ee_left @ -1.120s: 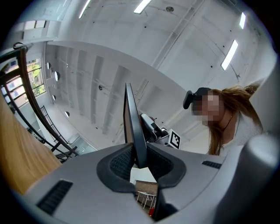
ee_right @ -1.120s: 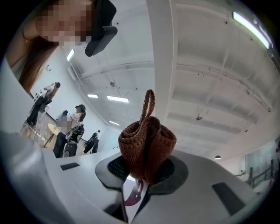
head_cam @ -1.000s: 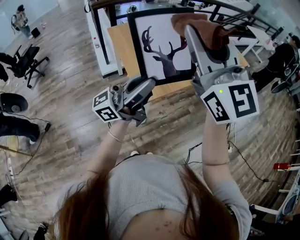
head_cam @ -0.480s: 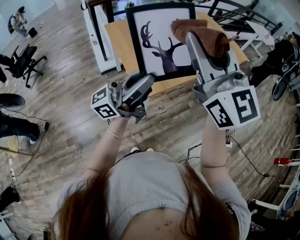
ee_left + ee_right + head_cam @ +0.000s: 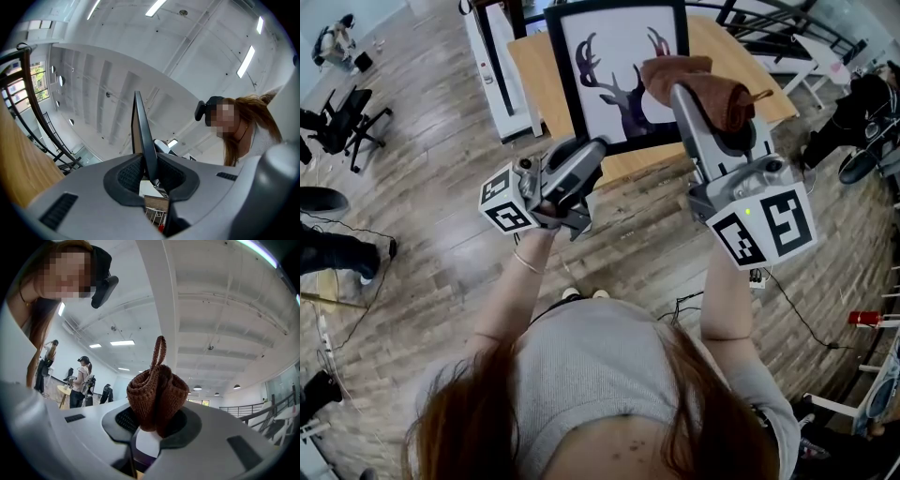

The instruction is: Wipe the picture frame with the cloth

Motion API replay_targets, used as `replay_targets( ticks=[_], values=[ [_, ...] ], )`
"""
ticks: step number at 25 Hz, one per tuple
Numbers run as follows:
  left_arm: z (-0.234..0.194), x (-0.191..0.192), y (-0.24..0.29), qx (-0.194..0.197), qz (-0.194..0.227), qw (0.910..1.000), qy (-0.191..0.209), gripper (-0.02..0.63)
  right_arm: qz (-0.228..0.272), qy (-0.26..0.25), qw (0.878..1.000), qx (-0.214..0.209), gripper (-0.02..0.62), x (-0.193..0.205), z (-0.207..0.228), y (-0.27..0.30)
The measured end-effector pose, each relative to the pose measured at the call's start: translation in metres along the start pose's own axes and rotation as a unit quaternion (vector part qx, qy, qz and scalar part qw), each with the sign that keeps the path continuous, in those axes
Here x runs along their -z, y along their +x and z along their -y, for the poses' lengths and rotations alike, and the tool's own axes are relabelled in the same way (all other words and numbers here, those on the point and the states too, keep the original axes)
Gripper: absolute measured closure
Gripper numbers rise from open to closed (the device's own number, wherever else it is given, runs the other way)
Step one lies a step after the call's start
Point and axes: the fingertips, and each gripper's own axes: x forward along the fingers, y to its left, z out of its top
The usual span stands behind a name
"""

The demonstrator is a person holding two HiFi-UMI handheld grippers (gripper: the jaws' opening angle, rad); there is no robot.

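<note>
a light wooden table (image 5: 534,86) stands on the plank floor (image 5: 422,187); the picture frame (image 5: 614,75) rises over its top, whether resting on it is unclear

Bright, even indoor light. Long ceiling strip lights (image 5: 246,61) glare white in the left gripper view; small round lamps (image 5: 197,388) glow in the right. The wooden floor (image 5: 441,187) carries a pale sheen and faint shadows. Every view bulges like a fisheye (straight lines bend towards the edges), and both gripper views fade to black corners. The hair (image 5: 459,422) nearest the head camera is soft.
</note>
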Motion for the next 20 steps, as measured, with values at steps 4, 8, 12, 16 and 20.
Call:
replay_targets(
  ticks=[4,8,12,16,20],
  values=[
    [-0.001,0.000,0.000,0.001,0.007,1.0000,-0.002,0.533,-0.006,0.012,1.000,-0.005,0.499,0.008,-0.001,-0.007],
    [-0.001,0.000,0.000,0.000,0.011,0.9999,-0.005,0.532,-0.014,0.018,1.000,-0.008,0.499,0.014,-0.002,-0.014],
    [-0.003,0.001,-0.001,-0.003,0.010,0.9999,-0.004,0.532,-0.022,0.029,0.999,-0.009,0.499,0.023,-0.002,-0.018],
    [-0.003,0.000,-0.001,-0.003,0.015,0.9999,-0.006,0.532,-0.028,0.037,0.999,-0.012,0.499,0.029,-0.004,-0.025],
    [-0.004,0.001,-0.001,-0.004,0.015,0.9999,-0.007,0.532,-0.038,0.043,0.998,-0.014,0.499,0.037,-0.006,-0.032]
  ],
)
